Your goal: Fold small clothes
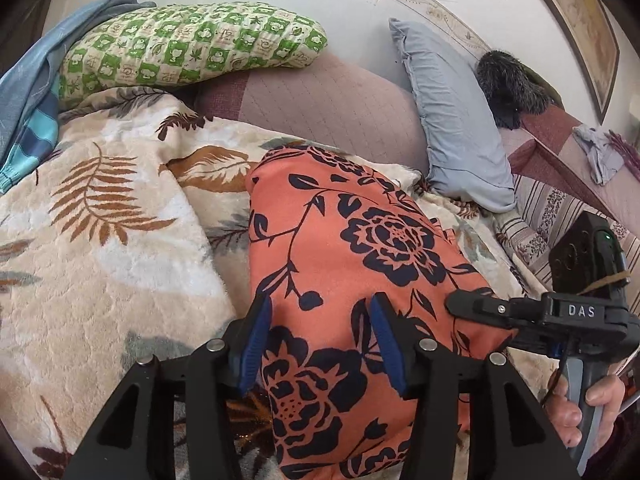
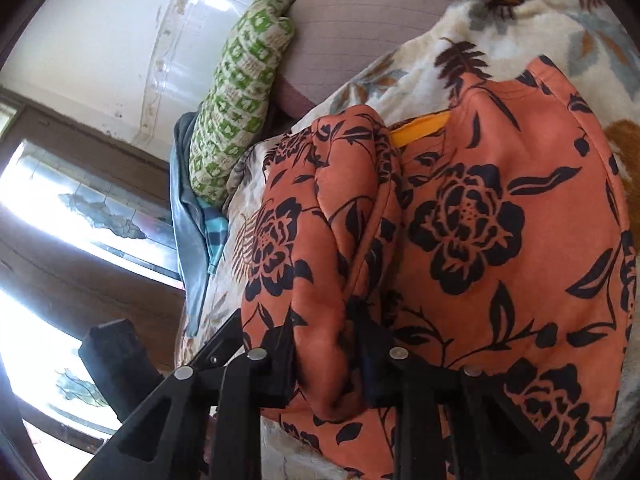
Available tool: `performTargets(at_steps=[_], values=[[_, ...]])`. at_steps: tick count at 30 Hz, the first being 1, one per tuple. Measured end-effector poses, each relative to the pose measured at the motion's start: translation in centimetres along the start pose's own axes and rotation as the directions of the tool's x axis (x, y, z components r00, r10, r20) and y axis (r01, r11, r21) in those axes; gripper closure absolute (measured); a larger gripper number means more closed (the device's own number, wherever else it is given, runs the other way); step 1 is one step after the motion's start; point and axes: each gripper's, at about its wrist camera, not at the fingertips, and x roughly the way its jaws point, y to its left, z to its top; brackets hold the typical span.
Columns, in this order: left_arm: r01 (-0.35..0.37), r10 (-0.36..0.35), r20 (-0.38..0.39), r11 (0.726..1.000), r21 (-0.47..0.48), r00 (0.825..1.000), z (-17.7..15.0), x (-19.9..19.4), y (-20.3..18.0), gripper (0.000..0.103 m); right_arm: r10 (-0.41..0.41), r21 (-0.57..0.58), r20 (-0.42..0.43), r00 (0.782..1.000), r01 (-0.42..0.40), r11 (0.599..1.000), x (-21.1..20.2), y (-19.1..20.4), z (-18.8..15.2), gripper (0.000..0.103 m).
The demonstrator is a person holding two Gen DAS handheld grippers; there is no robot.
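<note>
An orange garment with a black flower print (image 1: 352, 248) lies on a cream leaf-patterned blanket (image 1: 100, 240). My left gripper (image 1: 320, 332) is open, its blue-padded fingers (image 1: 256, 344) standing over the near part of the garment. My right gripper (image 1: 480, 310) comes in from the right at the garment's right edge. In the right wrist view the right gripper (image 2: 326, 360) is shut on a bunched fold of the garment (image 2: 320, 280). The rest of the garment (image 2: 500, 220) lies flat beside it, with a yellow inner strip (image 2: 420, 128) showing near the top.
A green checked pillow (image 1: 192, 44) and a blue striped cloth (image 1: 32, 92) lie at the back left. A grey-blue pillow (image 1: 456, 120) leans on a mauve quilted headrest (image 1: 332, 100). A dark furry item (image 1: 508, 84) sits at the back right. A window (image 2: 60, 208) is beside the bed.
</note>
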Motion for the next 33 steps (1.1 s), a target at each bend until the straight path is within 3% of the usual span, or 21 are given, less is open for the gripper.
performTargets(at_steps=[3,6,9,11,15,18,21,23,24,25,26,27,28,29,33], values=[[0.036,-0.036,0.012,0.999,-0.009,0.999,-0.1,-0.3,-0.3,0.051,-0.004,-0.04,0.064,0.998,0.007,0.999,-2.6,1.7,-1.2,0.083],[0.093,-0.094,0.022,0.995,0.047,0.995,-0.5,-0.9,-2.4,0.051,-0.021,-0.074,0.133,0.991,0.031,0.997,-6.0,2.7,-2.4,0.083],[0.122,-0.125,0.011,0.983,0.14,0.992,-1.5,-1.0,-5.2,0.045,-0.088,-0.073,0.193,0.977,0.104,0.992,-9.2,2.1,-3.5,0.084],[0.128,-0.129,-0.003,0.975,0.184,0.992,-2.2,-0.7,-6.4,0.043,-0.151,-0.009,0.207,0.967,0.156,0.988,-11.0,-0.1,-3.9,0.084],[0.139,-0.13,-0.054,0.971,0.195,0.99,-2.7,0.7,-7.2,0.04,-0.3,0.124,0.171,0.939,0.281,0.952,-12.2,-4.7,-4.1,0.084],[0.106,-0.097,-0.061,0.978,0.179,0.993,-2.4,1.2,-6.5,0.039,-0.263,0.202,0.071,0.962,0.244,0.948,-10.9,-7.2,-3.7,0.081],[0.097,-0.09,-0.068,0.989,0.113,0.994,-2.1,1.2,-5.2,0.037,-0.278,0.198,0.072,0.958,0.26,0.945,-11.1,-6.5,-2.6,0.076],[0.072,-0.064,-0.07,0.991,0.112,0.996,-2.0,1.2,-4.9,0.033,-0.352,0.181,0.124,0.928,0.328,0.927,-11.9,-5.7,-1.6,0.064],[0.055,-0.046,-0.075,0.991,0.119,0.996,-2.1,1.4,-4.9,0.03,-0.4,0.174,0.181,0.899,0.371,0.912,-12.7,-5.3,-1.0,0.047],[0.042,-0.032,-0.083,0.991,0.128,0.996,-2.2,1.6,-5.0,0.03,-0.433,0.171,0.25,0.866,0.401,0.9,-13.5,-4.7,-0.6,0.039],[0.031,-0.017,-0.097,0.99,0.138,0.995,-2.4,1.9,-5.1,0.03,-0.437,0.174,0.323,0.839,0.402,0.899,-14.4,-4.3,-0.1,0.035],[0.024,-0.008,-0.113,0.989,0.143,0.994,-2.5,2.2,-5.1,0.03,-0.404,0.176,0.388,0.829,0.363,0.915,-15.3,-3.9,0.5,0.035],[0.025,-0.007,-0.126,0.99,0.14,0.992,-2.6,2.5,-5.1,0.029,-0.349,0.167,0.422,0.837,0.306,0.937,-15.7,-3.7,1.3,0.035],[0.029,-0.01,-0.136,0.99,0.135,0.991,-2.6,2.7,-5.0,0.029,-0.305,0.15,0.411,0.859,0.266,0.952,-15.2,-3.4,2.3,0.035],[0.024,-0.004,-0.146,0.991,0.134,0.989,-2.5,2.9,-4.8,0.025,-0.26,0.088,0.275,0.926,0.245,0.965,-9.3,-2.1,6.3,0.036]])
